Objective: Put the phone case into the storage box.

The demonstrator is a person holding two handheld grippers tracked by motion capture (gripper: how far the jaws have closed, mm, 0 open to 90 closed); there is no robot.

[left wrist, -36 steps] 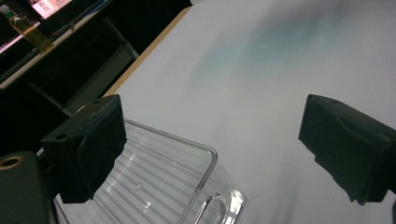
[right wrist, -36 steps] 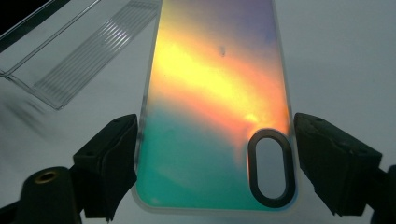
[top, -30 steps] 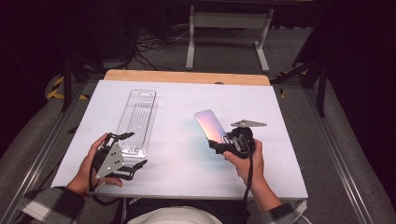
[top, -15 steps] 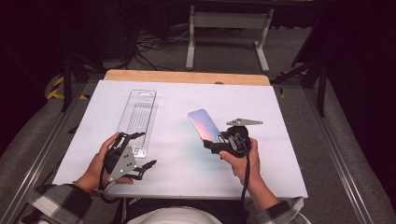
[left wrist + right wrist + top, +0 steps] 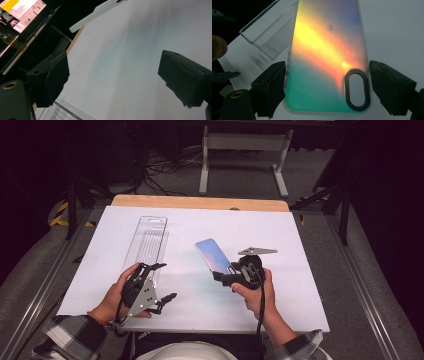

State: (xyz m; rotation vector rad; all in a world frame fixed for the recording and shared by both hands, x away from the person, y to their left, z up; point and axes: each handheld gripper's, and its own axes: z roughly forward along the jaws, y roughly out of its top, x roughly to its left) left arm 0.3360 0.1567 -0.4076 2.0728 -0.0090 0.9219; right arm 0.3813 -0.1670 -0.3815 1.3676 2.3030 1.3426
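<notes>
The phone case, iridescent, is pinched across its width at the camera-hole end by the right gripper, jaws against both long edges. It tilts above the white sheet, right of the clear tray. The left gripper sits at the tray's near end, jaws spread with only bare sheet between them. The case is well apart from the tray.

Bright light from above is falling on the white table, while the surroundings are staying dark. The phone case is glaring in rainbow colours. Both gripper views are looking soft, with blurred near jaws.
</notes>
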